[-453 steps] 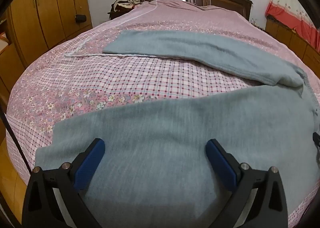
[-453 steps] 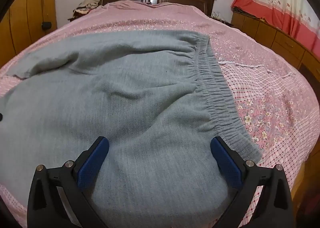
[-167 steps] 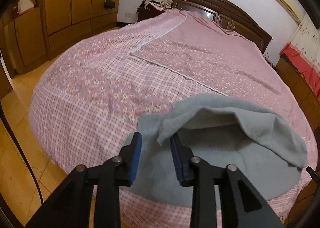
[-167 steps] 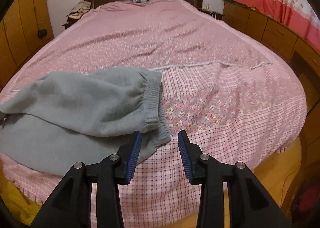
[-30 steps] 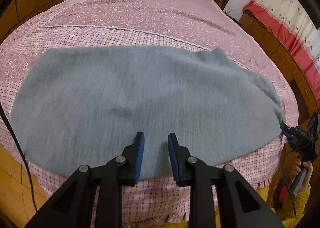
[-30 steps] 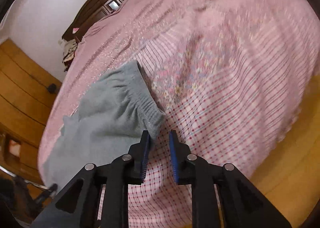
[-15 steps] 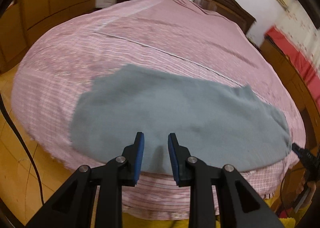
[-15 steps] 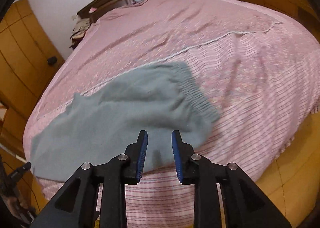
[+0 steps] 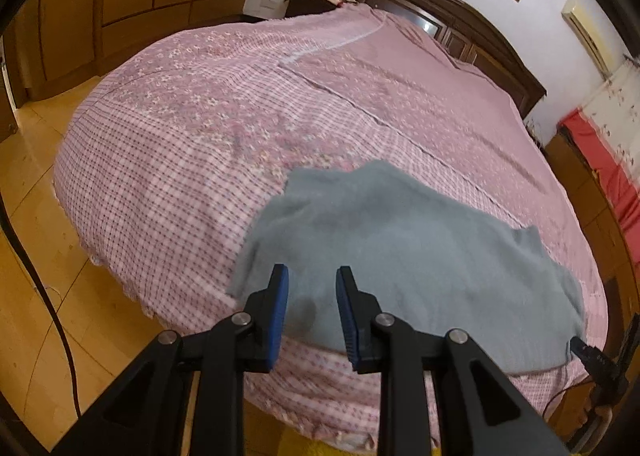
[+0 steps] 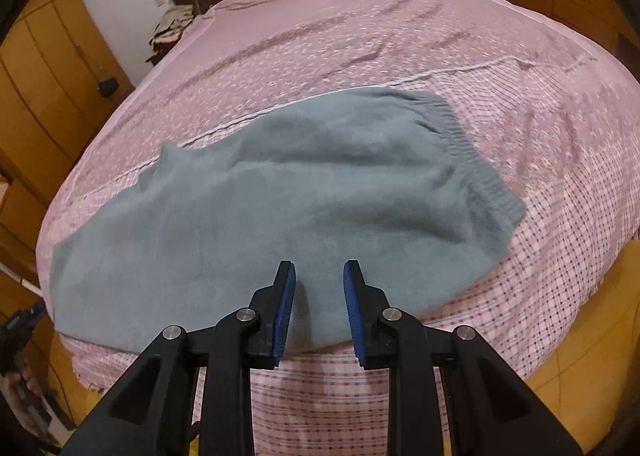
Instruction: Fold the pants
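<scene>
Grey pants [image 10: 280, 208] folded lengthwise near bed [image 9: 160, 144] edge, long axis crosswise to both grippers, cuffs before left gripper [image 9: 311, 306], waistband right of right gripper [image 10: 319, 302], both slightly parted, empty.

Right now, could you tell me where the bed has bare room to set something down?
The bedspread is bare from the pants up to the headboard, and beyond the waistband. The near edge is taken up by the pants, with both grippers above them.
</scene>
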### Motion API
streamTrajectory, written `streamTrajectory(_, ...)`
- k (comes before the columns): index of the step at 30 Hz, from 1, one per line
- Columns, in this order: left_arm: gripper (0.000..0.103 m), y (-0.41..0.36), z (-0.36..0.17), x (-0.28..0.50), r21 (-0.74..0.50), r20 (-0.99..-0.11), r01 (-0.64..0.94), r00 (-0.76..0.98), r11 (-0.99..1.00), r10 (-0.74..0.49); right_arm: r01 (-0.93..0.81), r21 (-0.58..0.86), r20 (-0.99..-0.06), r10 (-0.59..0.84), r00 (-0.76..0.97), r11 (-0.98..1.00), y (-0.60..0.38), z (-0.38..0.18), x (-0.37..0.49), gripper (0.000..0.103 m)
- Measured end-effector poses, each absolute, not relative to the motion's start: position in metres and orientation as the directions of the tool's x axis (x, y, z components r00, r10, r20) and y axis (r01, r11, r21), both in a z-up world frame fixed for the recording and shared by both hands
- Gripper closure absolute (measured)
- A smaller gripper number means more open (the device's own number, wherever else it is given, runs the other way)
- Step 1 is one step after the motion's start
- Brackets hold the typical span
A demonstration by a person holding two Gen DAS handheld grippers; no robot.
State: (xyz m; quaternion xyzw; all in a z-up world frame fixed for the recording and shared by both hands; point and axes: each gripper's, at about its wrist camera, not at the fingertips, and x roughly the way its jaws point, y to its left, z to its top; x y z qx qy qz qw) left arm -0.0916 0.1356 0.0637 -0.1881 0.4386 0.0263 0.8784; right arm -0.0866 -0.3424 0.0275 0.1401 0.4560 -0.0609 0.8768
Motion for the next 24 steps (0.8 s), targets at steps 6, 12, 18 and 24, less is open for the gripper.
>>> streamTrajectory(6,0.078,0.145,0.068,-0.071,-0.329,-0.751,-0.187,0.646,0.926,-0.136,0.129,0.163,-0.827,0.064,0.559,0.978,-0.304,0.034,-0.066,0.077)
streamTrajectory(12,0.074,0.157,0.063,-0.043,-0.32,-0.756,-0.169,0.638,0.932,-0.143,-0.008,0.176,-0.833,0.153,0.531,0.984,-0.249,0.033,-0.038,0.077)
streamTrajectory(18,0.074,0.172,0.041,-0.011,-0.372,-0.785,-0.165,0.582,0.914,-0.214,-0.122,0.156,-0.843,0.196,0.501,0.98,-0.201,0.025,-0.02,0.077)
streamTrajectory(24,0.074,0.167,0.028,0.008,-0.375,-0.793,-0.142,0.561,0.916,-0.238,-0.169,0.17,-0.851,0.231,0.471,0.971,-0.171,0.014,-0.004,0.077)
